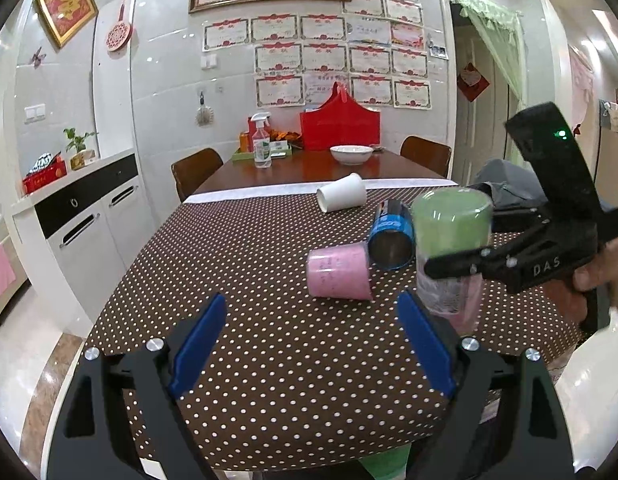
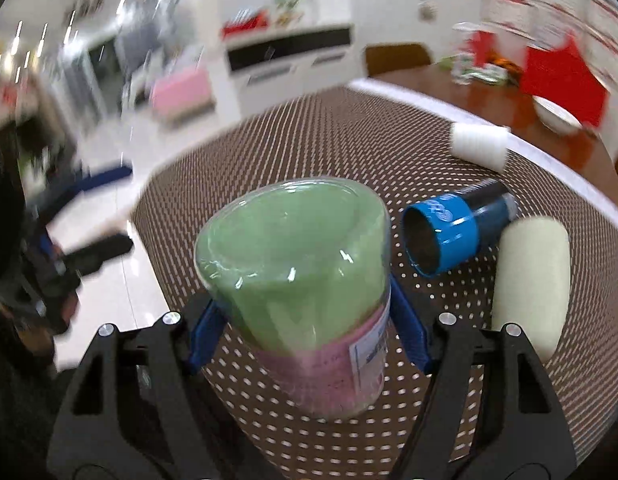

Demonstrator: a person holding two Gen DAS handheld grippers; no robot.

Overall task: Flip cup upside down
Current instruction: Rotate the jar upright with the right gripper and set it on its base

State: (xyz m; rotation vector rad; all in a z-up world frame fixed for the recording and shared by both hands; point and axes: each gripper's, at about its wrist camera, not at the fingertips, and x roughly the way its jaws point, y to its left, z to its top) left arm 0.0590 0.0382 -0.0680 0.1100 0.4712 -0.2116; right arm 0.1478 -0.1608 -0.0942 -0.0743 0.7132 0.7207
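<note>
My right gripper (image 2: 309, 336) is shut on a clear cup (image 2: 297, 264) that is green in its upper part and pink lower down. In the left wrist view this cup (image 1: 453, 240) stands nearly upright, green end up, above the right side of the dotted tablecloth (image 1: 269, 360), with my right gripper (image 1: 441, 268) across it. My left gripper (image 1: 311, 340) hangs open over the cloth's near part, holding nothing. A pink cup (image 1: 339, 276), a blue cup (image 1: 391, 236) and a white paper cup (image 1: 341, 198) lie on their sides.
A white bowl (image 1: 351, 154), a spray bottle (image 1: 262, 144) and a red bag (image 1: 339, 124) stand on the wooden far half of the table. Chairs (image 1: 197, 172) flank it. A white cabinet (image 1: 85, 216) lines the left wall. A hand (image 1: 589, 280) holds the right gripper.
</note>
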